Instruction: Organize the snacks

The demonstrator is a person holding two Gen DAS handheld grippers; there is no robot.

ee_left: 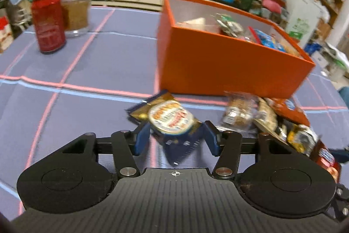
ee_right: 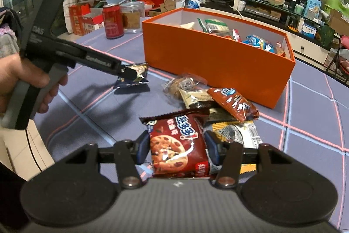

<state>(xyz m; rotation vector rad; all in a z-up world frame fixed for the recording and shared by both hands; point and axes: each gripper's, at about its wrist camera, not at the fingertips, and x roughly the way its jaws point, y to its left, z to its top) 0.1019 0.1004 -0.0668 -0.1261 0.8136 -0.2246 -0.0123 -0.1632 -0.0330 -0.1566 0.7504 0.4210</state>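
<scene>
An orange box (ee_left: 229, 62) holding several snack packets stands on the table; it also shows in the right wrist view (ee_right: 213, 62). My left gripper (ee_left: 177, 134) is shut on a blue and gold snack packet (ee_left: 172, 121), held above the cloth in front of the box; the right wrist view shows that gripper (ee_right: 130, 73) and packet (ee_right: 136, 78) too. My right gripper (ee_right: 177, 145) is shut on a dark red chocolate chip cookie packet (ee_right: 176, 145). A pile of loose snack packets (ee_right: 218, 102) lies before the box, and shows in the left wrist view (ee_left: 266, 119).
A red soda can (ee_left: 48, 21) and a clear jar (ee_left: 75, 10) stand at the far left of the purple checked tablecloth (ee_left: 98, 62). Shelves, boxes and a TV fill the room behind. My left hand (ee_right: 24, 82) grips the left tool's handle.
</scene>
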